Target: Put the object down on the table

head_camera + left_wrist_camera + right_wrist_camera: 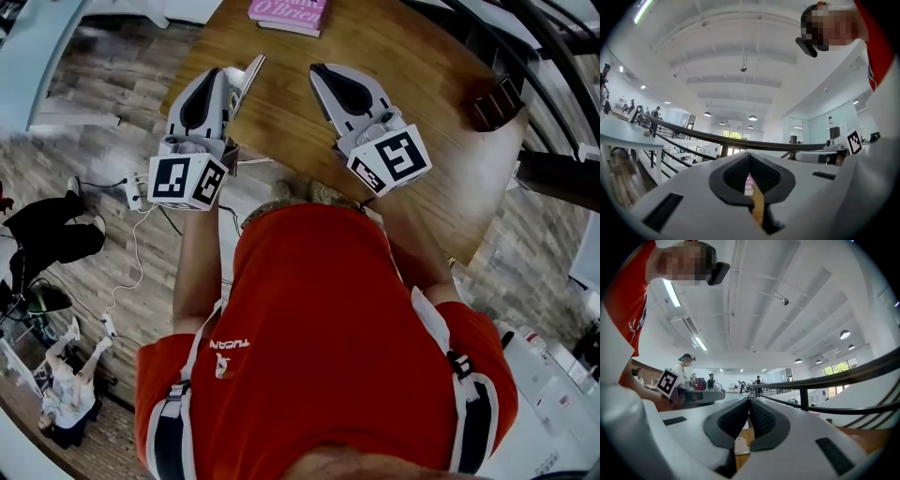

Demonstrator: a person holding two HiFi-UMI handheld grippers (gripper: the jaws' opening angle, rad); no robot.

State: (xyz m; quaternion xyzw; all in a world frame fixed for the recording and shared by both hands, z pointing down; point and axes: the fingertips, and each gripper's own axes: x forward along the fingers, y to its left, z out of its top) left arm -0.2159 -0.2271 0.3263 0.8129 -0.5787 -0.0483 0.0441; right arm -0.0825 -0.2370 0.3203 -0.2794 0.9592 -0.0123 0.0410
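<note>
I stand over a round wooden table point(281, 131) with a gripper in each hand. My left gripper point(251, 67) hovers over the table's left edge; in the left gripper view point(750, 155) its pads meet at the tips, shut with nothing between them. My right gripper point(317, 69) is held beside it over the tabletop and is also shut and empty point(749, 400). A pink book point(289, 13) lies flat on the far side of the table, apart from both grippers. A sliver of that pink book point(749, 180) shows through the gap behind the left pads.
A dark wooden block point(497, 101) sits near the table's right edge. A small white tag point(740, 445) lies on the wood under the right gripper. Left of the table, cables and a power strip point(129, 192) and a black bag point(47, 234) lie on the floor.
</note>
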